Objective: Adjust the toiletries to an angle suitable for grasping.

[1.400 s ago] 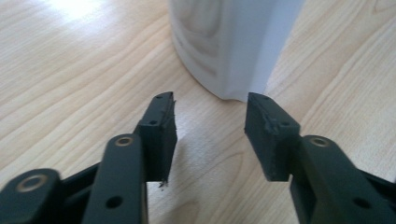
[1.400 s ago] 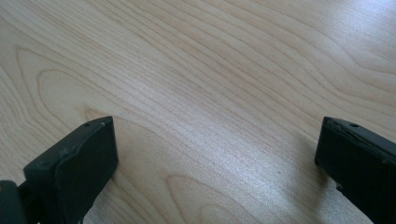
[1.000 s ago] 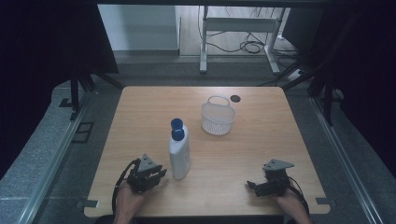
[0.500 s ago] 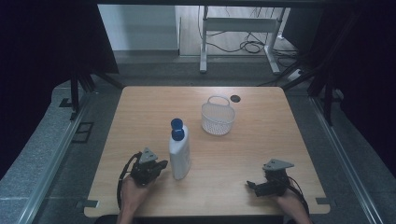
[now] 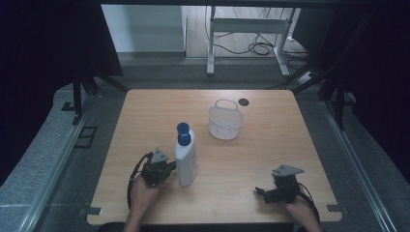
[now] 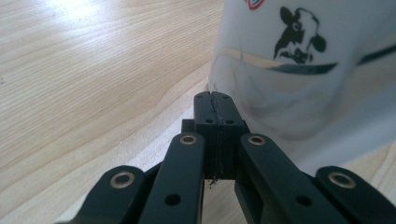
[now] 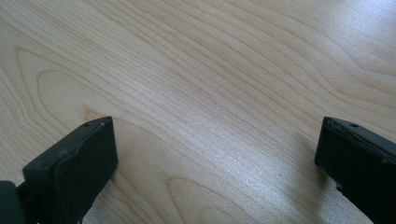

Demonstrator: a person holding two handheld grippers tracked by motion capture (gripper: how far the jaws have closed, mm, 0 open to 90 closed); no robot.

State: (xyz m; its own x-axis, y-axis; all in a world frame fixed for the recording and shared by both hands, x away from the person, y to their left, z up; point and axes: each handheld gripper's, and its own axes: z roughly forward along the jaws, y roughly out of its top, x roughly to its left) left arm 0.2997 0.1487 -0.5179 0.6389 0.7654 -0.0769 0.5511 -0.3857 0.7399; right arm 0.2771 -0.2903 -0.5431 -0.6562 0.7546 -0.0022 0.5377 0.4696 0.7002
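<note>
Nothing is grasped yet, so the work looks barely begun. The left gripper (image 5: 167,167) sits just beside the bottle (image 5: 185,157), its jaws pressed together and empty. The bottle stands upright on the tabletop (image 5: 145,111), white with a blue cap and a cow printed on it. The basket (image 5: 226,121) stands farther back, empty. The right gripper (image 5: 263,192) rests near the front edge, jaws wide apart, holding nothing.

No readable text; the white bottle (image 6: 317,70) bears a cow picture.

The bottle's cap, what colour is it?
Blue; the cap shows best in the high view.
</note>
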